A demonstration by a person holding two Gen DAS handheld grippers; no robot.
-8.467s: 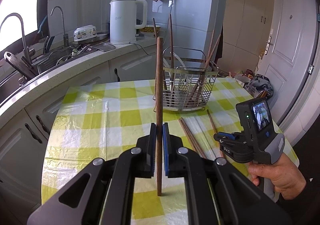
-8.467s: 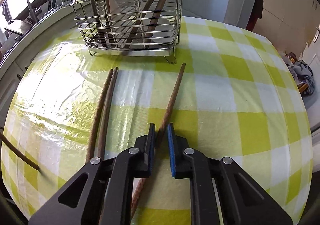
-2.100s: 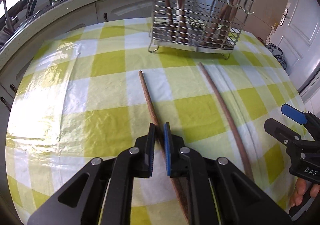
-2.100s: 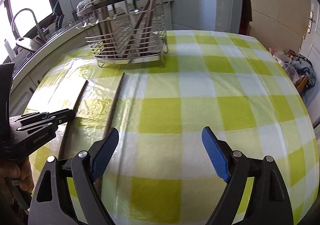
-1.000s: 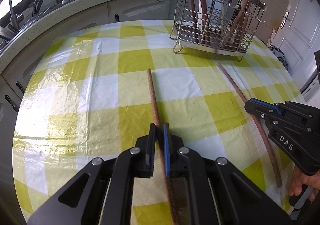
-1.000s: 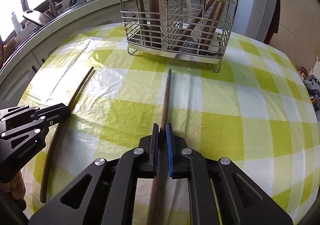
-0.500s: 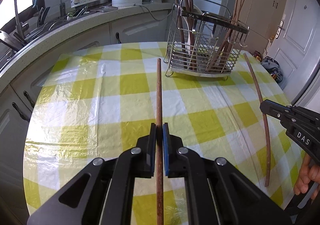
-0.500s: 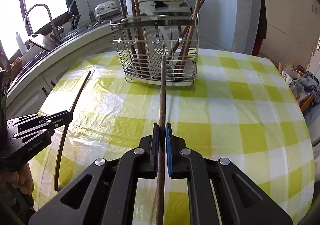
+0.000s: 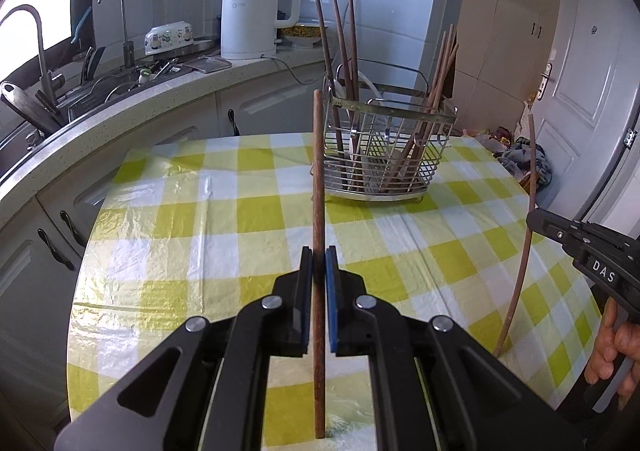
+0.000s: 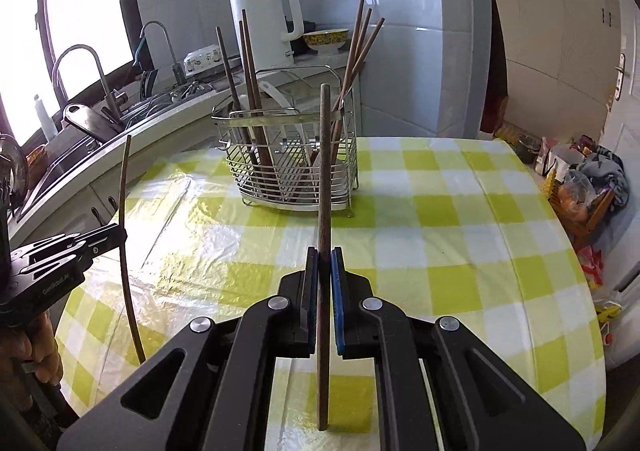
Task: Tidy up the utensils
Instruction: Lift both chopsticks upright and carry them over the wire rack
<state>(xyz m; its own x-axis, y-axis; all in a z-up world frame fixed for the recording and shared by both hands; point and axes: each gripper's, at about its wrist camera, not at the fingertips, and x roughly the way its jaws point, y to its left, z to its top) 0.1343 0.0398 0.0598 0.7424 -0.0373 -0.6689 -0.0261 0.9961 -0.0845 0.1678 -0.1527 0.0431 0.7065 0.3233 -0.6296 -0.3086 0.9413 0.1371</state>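
Black grippers [image 9: 319, 271], blue-padded fingers [image 10: 337, 291] (silver screws)

The right gripper [image 9: 534, 217] is cut by the right edge of the left wrist view, so its jaws cannot be seen there, and only some fingers [image 9: 612, 351] of the holding hand show. In the right wrist view, the left gripper [image 10: 120, 233] is cut the same way by the left edge. The lower ends of the chopsticks [image 10: 256, 119] inside the wire basket [image 10: 288, 171] are too tangled behind the wires to tell which compartment each one stands in.
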